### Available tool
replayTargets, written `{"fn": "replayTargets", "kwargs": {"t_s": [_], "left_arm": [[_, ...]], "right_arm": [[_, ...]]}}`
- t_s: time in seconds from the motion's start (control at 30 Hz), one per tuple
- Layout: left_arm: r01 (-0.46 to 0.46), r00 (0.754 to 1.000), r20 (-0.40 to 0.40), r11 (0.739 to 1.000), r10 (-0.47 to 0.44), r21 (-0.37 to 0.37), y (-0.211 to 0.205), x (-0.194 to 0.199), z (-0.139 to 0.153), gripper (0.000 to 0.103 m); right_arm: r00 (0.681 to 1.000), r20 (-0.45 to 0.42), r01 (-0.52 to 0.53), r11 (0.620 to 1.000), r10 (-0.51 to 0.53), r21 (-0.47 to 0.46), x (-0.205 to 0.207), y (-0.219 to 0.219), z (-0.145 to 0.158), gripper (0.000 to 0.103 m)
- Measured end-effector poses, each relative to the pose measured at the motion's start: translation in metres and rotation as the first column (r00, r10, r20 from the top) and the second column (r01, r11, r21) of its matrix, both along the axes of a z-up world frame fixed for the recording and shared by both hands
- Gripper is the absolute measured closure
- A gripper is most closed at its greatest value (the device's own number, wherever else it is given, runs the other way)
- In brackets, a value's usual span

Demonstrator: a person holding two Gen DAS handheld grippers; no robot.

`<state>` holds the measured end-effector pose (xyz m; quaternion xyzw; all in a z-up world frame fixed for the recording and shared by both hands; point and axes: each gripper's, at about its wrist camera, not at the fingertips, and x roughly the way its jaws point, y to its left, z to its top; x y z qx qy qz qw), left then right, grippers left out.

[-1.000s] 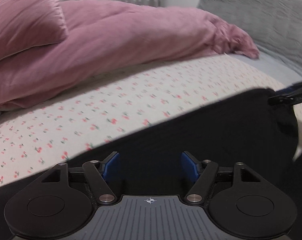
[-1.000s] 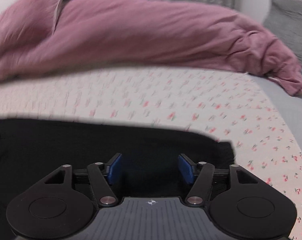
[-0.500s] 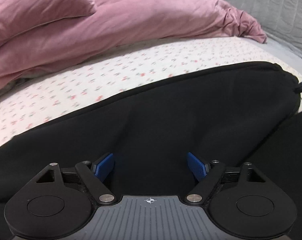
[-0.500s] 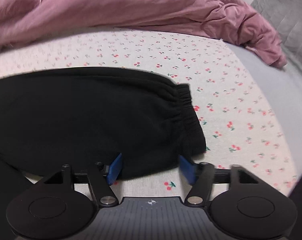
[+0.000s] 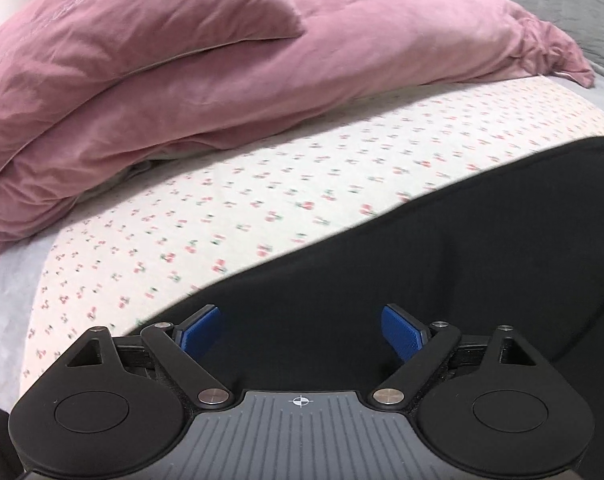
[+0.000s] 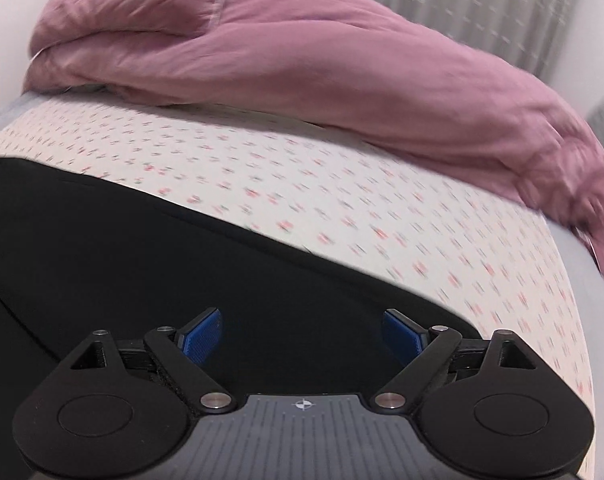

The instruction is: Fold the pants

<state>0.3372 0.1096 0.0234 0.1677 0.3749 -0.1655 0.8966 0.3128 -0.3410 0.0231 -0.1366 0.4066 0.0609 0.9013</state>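
On the cherry-print sheet [image 5: 261,200], the black pants [image 5: 442,280] are lying released; the left gripper [image 5: 302,334] and right gripper [image 6: 302,334] are opening further, both empty, so 1 fold is likely finished.

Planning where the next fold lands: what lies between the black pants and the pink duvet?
Only bare cherry-print sheet separates the black pants from the pink duvet; both wrist views show it.

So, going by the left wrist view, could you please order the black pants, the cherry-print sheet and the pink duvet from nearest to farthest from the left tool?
1. Black pants: right under the left tool, spreading to the right.
2. Cherry-print sheet: just beyond the pants' far edge, across the middle.
3. Pink duvet: heaped at the back.
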Motion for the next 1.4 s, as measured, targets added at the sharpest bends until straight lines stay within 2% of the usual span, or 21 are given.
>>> {"fn": "replayTargets", "kwargs": {"t_s": [0.1,0.2,0.3,0.4,0.6,0.67,0.7,0.77,0.8,0.83,0.87,0.9,0.97,1.07,1.17,1.27,1.4], "left_arm": [[0.006,0.999,-0.032,1.000,-0.006,0.016,0.001,0.024,-0.005,0.013],[0.053,0.994,-0.094,0.999,-0.053,-0.012,0.006,0.044,-0.015,0.013],[0.080,0.988,-0.133,0.997,-0.081,-0.012,0.010,0.064,-0.026,0.014],[0.090,0.984,-0.152,0.996,-0.091,-0.014,0.014,0.078,-0.033,0.014],[0.086,0.967,-0.232,0.993,-0.102,-0.078,0.020,0.106,-0.047,0.015],[0.100,0.966,-0.233,0.992,-0.115,-0.074,0.018,0.109,-0.051,0.015],[0.106,0.966,-0.228,0.991,-0.120,-0.076,0.018,0.108,-0.052,0.015],[0.108,0.969,-0.213,0.990,-0.126,-0.095,0.019,0.106,-0.052,0.024],[0.108,0.972,-0.199,0.989,-0.126,-0.101,0.019,0.102,-0.053,0.027],[0.103,0.976,-0.184,0.989,-0.120,-0.104,0.018,0.099,-0.053,0.035],[0.090,0.979,-0.171,0.990,-0.108,-0.111,0.018,0.097,-0.053,0.045],[0.058,0.984,-0.158,0.991,-0.077,-0.119,0.019,0.093,-0.053,0.050],[-0.038,0.988,-0.152,0.985,0.012,-0.171,0.025,0.090,-0.053,0.068],[-0.168,0.980,-0.142,0.959,0.137,-0.230,0.033,0.082,-0.052,0.080],[-0.228,0.972,-0.112,0.948,0.208,-0.220,0.027,0.072,-0.047,0.089],[-0.255,0.967,-0.057,0.945,0.248,-0.203,0.017,0.055,-0.031,0.095],[-0.273,0.960,-0.015,0.932,0.278,-0.236,0.018,0.027,-0.004,0.097]], "right_arm": [[0.993,-0.048,-0.106,0.994,0.104,-0.034,0.021,0.032,-0.009,0.017],[0.969,-0.115,-0.227,0.973,0.220,-0.046,0.044,0.059,-0.021,0.021],[0.946,-0.149,-0.297,0.954,0.288,-0.044,0.064,0.077,-0.031,0.023],[0.935,-0.163,-0.324,0.945,0.314,-0.037,0.085,0.089,-0.037,0.022],[0.926,-0.209,-0.326,0.945,0.315,-0.020,0.121,0.095,-0.059,0.021],[0.924,-0.221,-0.310,0.950,0.311,0.041,0.131,0.093,-0.062,0.022],[0.922,-0.236,-0.292,0.952,0.306,0.095,0.135,0.088,-0.063,0.029],[0.919,-0.243,-0.277,0.948,0.310,0.159,0.137,0.085,-0.062,0.042],[0.917,-0.239,-0.285,0.944,0.318,0.164,0.135,0.086,-0.061,0.058],[0.918,-0.234,-0.289,0.944,0.320,0.157,0.132,0.089,-0.058,0.071],[0.918,-0.229,-0.295,0.944,0.322,0.145,0.128,0.092,-0.057,0.081],[0.922,-0.222,-0.295,0.948,0.316,0.121,0.125,0.095,-0.056,0.089],[0.934,-0.202,-0.286,0.955,0.295,0.071,0.119,0.103,-0.055,0.092],[0.959,-0.158,-0.234,0.972,0.233,0.015,0.111,0.114,-0.054,0.095],[0.976,-0.108,-0.196,0.980,0.191,-0.036,0.097,0.125,-0.046,0.097],[0.985,-0.061,-0.166,0.985,0.164,-0.043,0.079,0.125,-0.024,0.097],[0.984,-0.007,-0.180,0.982,0.180,-0.050,0.044,0.125,0.011,0.098]]}}
